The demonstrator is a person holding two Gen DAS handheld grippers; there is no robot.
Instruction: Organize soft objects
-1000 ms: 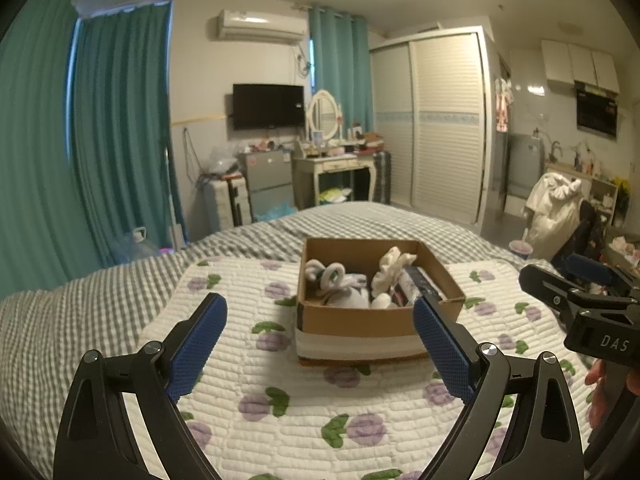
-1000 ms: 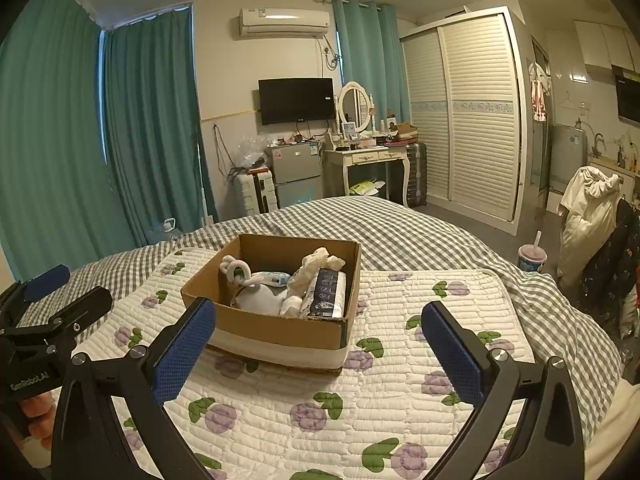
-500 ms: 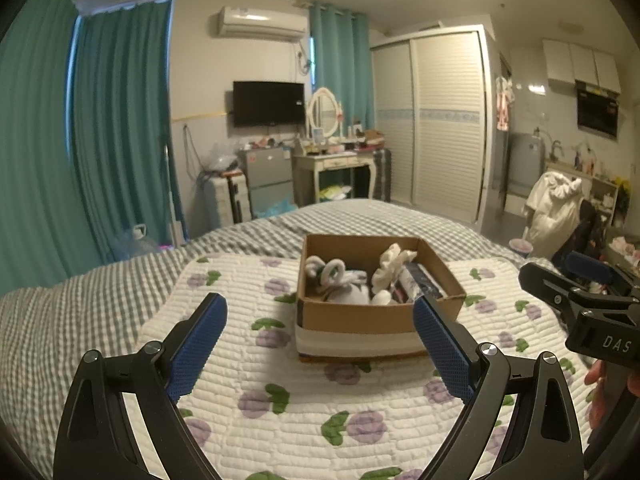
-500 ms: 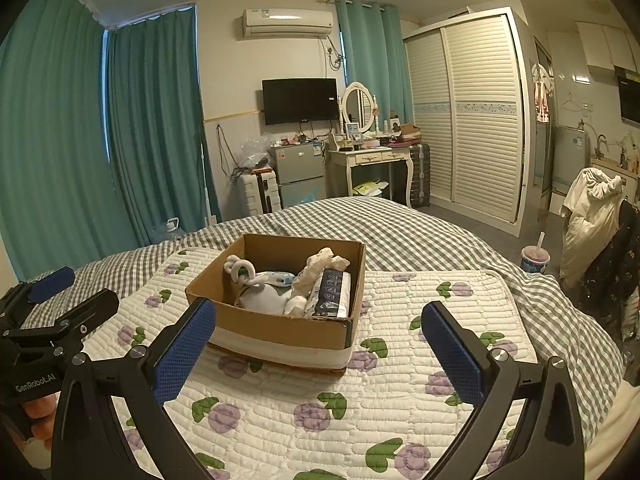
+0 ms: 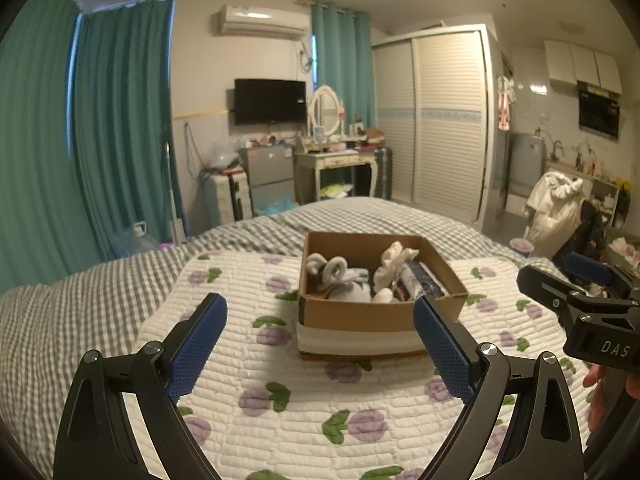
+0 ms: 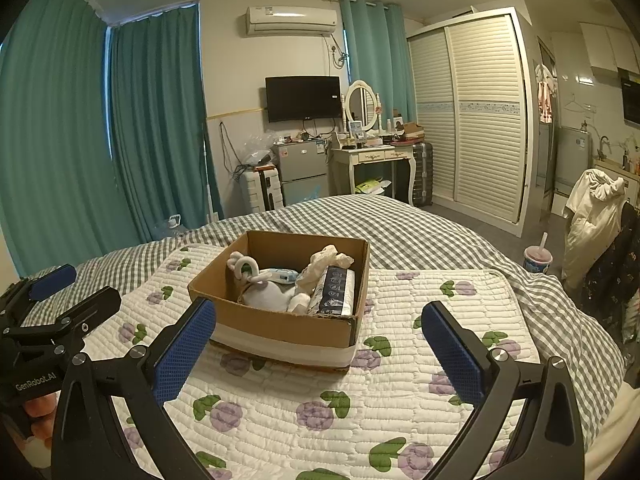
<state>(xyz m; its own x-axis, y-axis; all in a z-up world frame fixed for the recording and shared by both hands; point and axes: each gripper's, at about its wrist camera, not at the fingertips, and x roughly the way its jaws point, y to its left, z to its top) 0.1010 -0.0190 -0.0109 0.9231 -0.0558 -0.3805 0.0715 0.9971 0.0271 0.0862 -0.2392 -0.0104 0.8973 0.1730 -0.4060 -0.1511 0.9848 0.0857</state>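
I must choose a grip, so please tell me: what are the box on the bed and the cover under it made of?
The box looks like brown corrugated cardboard with a matte surface, and a white band, perhaps tape, runs around its base. The cover appears to be quilted fabric: stitched ridges with printed purple flowers. Both tongs are open.

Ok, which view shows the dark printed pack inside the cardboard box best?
The right wrist view: the dark printed pack faces the camera, with its white end and markings clear inside the cardboard box. In the left wrist view the pack is only a foreshortened dark strip, partly behind the box wall.
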